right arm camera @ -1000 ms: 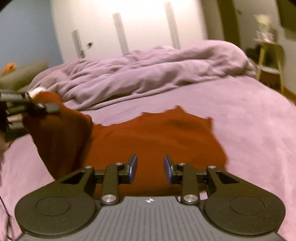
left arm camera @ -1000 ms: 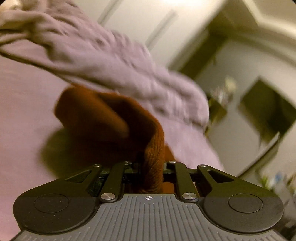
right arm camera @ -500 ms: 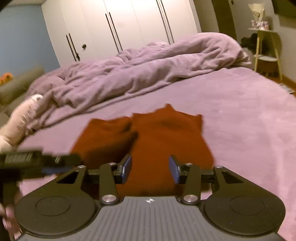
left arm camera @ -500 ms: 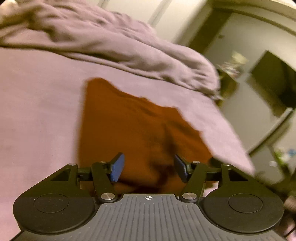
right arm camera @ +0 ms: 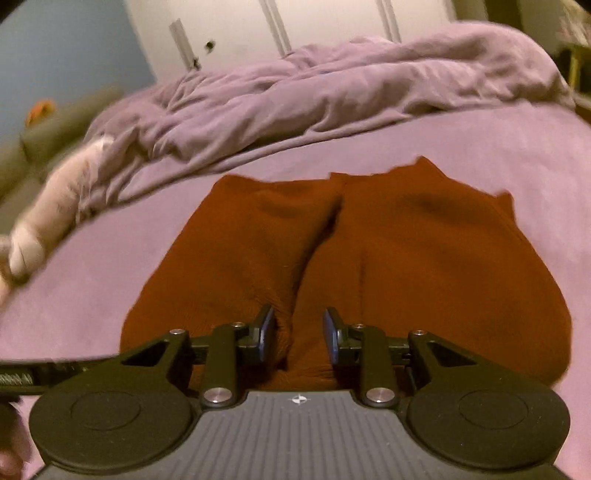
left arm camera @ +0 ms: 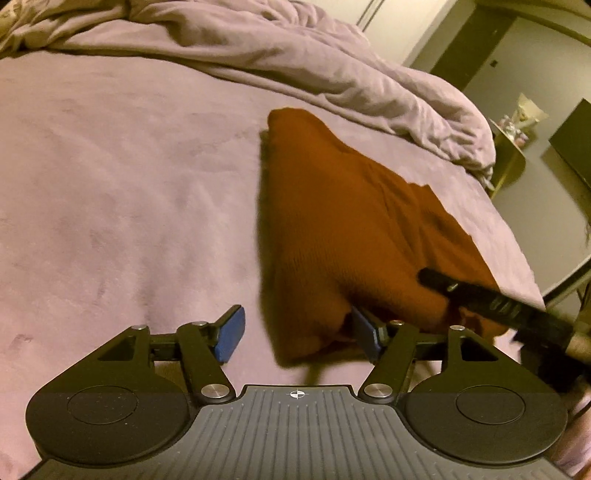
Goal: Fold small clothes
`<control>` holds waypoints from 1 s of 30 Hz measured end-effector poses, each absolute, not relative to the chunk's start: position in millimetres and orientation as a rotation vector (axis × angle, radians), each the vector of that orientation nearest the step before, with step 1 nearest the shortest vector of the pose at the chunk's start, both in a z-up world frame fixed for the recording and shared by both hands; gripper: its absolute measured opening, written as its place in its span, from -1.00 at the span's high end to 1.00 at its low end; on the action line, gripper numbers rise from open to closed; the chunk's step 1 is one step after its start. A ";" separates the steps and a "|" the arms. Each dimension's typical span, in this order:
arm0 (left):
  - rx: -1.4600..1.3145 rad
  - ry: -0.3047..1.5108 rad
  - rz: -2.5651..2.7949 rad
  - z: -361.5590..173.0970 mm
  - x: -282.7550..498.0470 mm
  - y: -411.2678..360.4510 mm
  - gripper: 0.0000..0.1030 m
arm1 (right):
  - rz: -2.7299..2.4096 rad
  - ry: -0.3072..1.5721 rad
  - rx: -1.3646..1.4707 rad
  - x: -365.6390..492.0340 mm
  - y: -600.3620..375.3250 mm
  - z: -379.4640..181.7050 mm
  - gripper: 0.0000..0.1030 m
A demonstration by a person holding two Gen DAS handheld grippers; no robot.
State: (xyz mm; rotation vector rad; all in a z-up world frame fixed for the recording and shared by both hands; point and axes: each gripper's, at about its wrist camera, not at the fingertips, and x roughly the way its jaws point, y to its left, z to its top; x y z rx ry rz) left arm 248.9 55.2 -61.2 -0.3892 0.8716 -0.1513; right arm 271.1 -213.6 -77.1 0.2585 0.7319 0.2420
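Note:
A rust-brown knit garment (left arm camera: 354,229) lies on the purple bed, its left part folded over onto the middle (right arm camera: 251,243). My left gripper (left arm camera: 297,338) is open and its jaws are still opening. The garment's near left corner sits between the pads, close to the right pad (left arm camera: 364,338), with no grip on it. My right gripper (right arm camera: 298,338) hovers low over the garment's near edge, its jaws closing. A ridge of the fold lies between the pads, and a gap still shows. From the left wrist view, the right gripper (left arm camera: 480,299) is a dark bar over the garment's right side.
A crumpled purple duvet (right arm camera: 332,88) is heaped along the far side of the bed (left arm camera: 110,184). A pale blurred shape (right arm camera: 59,206) lies at the left by the duvet. White wardrobe doors (right arm camera: 229,33) stand behind, and a small yellow side table (left arm camera: 511,155) stands at the right.
The left gripper let go of the lifted flap and opened; the flap now lies folded over the garment. The right gripper widened, then narrowed, and moved in low over the near edge.

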 end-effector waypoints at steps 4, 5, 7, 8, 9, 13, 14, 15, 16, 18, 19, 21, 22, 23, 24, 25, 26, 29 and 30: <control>-0.402 0.878 -0.143 -64.4 248.4 54.4 -0.39 | 0.242 0.745 0.415 276.9 -229.4 -64.0 0.22; -0.404 0.881 -0.144 -64.9 248.7 53.3 -0.39 | 0.255 0.743 0.449 279.5 -231.0 -63.7 0.06; -0.390 0.884 -0.148 -64.8 248.8 50.8 -0.42 | 0.295 0.760 0.501 288.6 -229.1 -63.4 0.00; -0.383 0.887 -0.145 -65.0 249.1 49.4 -0.44 | 0.318 0.771 0.514 293.5 -226.6 -64.6 0.00; -0.379 0.891 -0.147 -65.0 249.4 48.7 -0.44 | 0.332 0.784 0.509 298.2 -220.7 -66.9 0.00; -0.367 0.898 -0.154 -64.8 250.4 47.2 -0.46 | 0.347 0.808 0.417 309.8 -201.0 -72.9 0.46; -0.362 0.896 -0.154 -63.5 250.2 46.9 -0.46 | 0.345 0.807 0.394 309.6 -198.3 -71.1 0.75; -0.360 0.890 -0.154 -62.0 249.8 46.9 -0.47 | 0.348 0.798 0.379 309.0 -196.7 -68.4 0.78; -0.361 0.882 -0.155 -60.2 249.2 46.9 -0.47 | 0.342 0.777 0.359 305.9 -196.4 -64.8 0.79; -0.365 0.868 -0.158 -56.8 247.9 47.6 -0.47 | 0.304 0.709 0.270 295.4 -193.7 -52.8 0.81; -0.363 0.863 -0.163 -55.5 247.3 48.1 -0.48 | 0.287 0.688 0.247 291.0 -194.8 -48.7 0.81; -0.355 0.860 -0.169 -56.0 247.6 48.9 -0.53 | 0.253 0.682 0.209 286.2 -198.8 -49.7 0.81; -0.361 0.867 -0.168 -57.8 248.6 49.6 -0.53 | 0.227 0.710 0.201 288.4 -201.5 -57.8 0.81; -0.382 0.878 -0.173 -60.0 249.9 51.1 -0.52 | 0.214 0.760 0.203 294.1 -203.4 -68.7 0.80; -0.406 0.882 -0.179 -60.5 250.5 53.2 -0.52 | 0.221 0.774 0.206 297.7 -205.7 -79.3 0.80; -0.434 0.880 -0.186 -60.0 250.6 56.3 -0.52 | 0.224 0.755 0.202 297.7 -206.5 -80.8 0.80; -0.453 0.875 -0.194 -58.7 250.9 59.6 -0.52 | 0.225 0.753 0.201 298.2 -206.6 -78.7 0.80; -0.481 0.851 -0.188 -54.7 253.3 70.7 -0.51 | 0.215 0.749 0.162 294.8 -201.4 -63.9 0.63; -0.495 0.846 -0.184 -54.1 255.4 74.5 -0.51 | 0.205 0.727 0.155 288.8 -202.9 -57.9 0.62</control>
